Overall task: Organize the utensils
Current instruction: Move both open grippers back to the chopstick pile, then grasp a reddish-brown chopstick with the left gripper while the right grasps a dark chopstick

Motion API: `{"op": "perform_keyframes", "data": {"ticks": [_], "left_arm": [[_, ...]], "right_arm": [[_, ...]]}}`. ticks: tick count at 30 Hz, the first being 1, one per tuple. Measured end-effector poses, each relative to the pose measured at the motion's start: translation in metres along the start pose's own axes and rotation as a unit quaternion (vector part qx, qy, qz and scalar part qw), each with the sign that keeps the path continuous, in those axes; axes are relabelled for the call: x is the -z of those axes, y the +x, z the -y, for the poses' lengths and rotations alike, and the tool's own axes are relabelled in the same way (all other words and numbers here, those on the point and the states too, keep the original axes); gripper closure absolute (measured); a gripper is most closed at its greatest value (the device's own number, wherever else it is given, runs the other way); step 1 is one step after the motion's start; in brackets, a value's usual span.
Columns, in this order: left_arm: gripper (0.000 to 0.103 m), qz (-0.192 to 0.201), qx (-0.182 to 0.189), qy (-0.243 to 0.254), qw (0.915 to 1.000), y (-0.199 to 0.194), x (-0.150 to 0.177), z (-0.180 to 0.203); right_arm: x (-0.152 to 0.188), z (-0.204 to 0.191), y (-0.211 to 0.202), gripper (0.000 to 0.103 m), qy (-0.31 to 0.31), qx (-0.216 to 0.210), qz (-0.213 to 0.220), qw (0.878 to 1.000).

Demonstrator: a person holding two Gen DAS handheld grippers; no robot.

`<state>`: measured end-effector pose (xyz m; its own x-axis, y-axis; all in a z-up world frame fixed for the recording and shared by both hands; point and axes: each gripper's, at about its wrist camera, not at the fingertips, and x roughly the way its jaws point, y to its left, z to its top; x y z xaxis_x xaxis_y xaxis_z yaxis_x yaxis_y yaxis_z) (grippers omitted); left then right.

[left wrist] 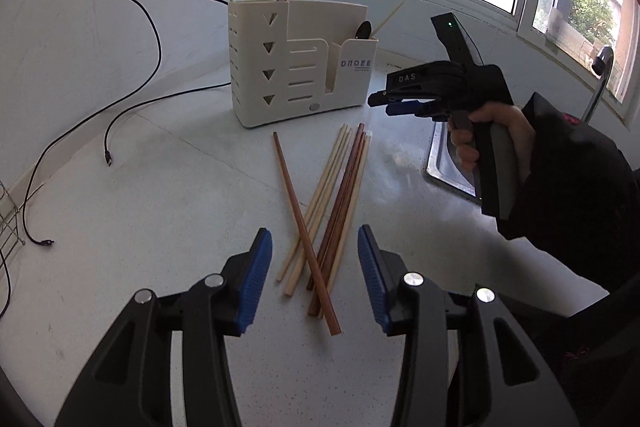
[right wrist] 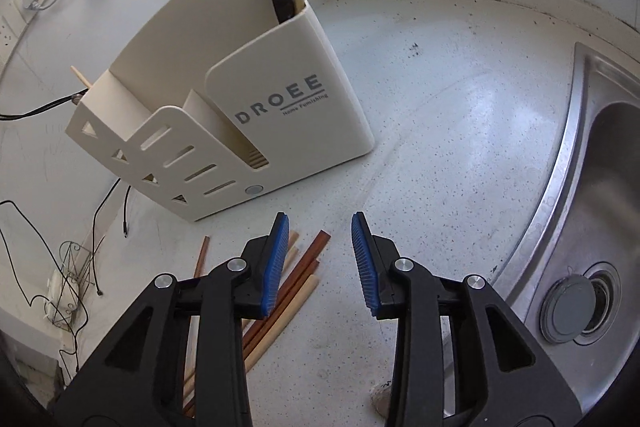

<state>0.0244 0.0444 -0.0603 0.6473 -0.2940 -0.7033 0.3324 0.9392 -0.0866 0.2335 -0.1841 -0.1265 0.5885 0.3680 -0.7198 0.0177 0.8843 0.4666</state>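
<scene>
Several loose chopsticks (left wrist: 332, 203), some pale and some reddish-brown, lie in a crossed pile on the white counter. My left gripper (left wrist: 315, 239) hovers open just above their near ends, with nothing pressed between its blue pads. Behind the pile stands a cream utensil holder (left wrist: 300, 67) marked DROEE. Its right pocket holds a dark spoon (left wrist: 363, 29) and a pale chopstick (left wrist: 390, 15). My right gripper (left wrist: 380, 101), in a person's hand, hangs to the holder's right. In the right wrist view this gripper (right wrist: 320, 219) is open and empty, over the chopsticks' far tips (right wrist: 296, 275), in front of the holder (right wrist: 240, 99).
A steel sink (right wrist: 580, 167) with a drain plug lies to the right, and its faucet (left wrist: 600, 79) stands near the window. Black cables (left wrist: 132, 27) trail across the counter on the left. A wire rack (left wrist: 8, 223) sits at the far left edge. Water valves line the back wall.
</scene>
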Motion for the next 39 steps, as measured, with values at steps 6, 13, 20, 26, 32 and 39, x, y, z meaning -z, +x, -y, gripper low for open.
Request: {"op": "perform_keyframes", "data": {"ticks": [6,13,20,26,32,39], "left_arm": [[0.060,-0.009,-0.016,0.003,0.9998,-0.002,0.028,0.006],[0.075,-0.018,-0.016,0.020,0.9995,0.001,0.038,0.013],[0.080,-0.035,-0.026,0.041,0.9982,0.012,0.039,0.020],[0.084,-0.056,-0.037,0.045,0.9967,0.024,0.040,0.020],[0.089,-0.067,-0.040,0.045,0.9960,0.031,0.041,0.019],[0.094,-0.071,-0.042,0.035,0.9960,0.035,0.042,0.012]], "right_arm": [[-0.006,-0.003,0.024,0.078,0.015,0.007,-0.042,0.999],[-0.006,-0.013,0.037,0.080,0.018,0.044,-0.062,0.997],[0.001,-0.032,0.044,0.080,0.000,0.058,-0.061,0.996],[0.012,-0.047,0.045,0.080,-0.032,0.085,-0.050,0.995],[0.011,-0.044,0.046,0.079,-0.023,0.075,-0.054,0.995],[0.006,-0.034,0.041,0.084,-0.007,0.078,-0.061,0.995]]}}
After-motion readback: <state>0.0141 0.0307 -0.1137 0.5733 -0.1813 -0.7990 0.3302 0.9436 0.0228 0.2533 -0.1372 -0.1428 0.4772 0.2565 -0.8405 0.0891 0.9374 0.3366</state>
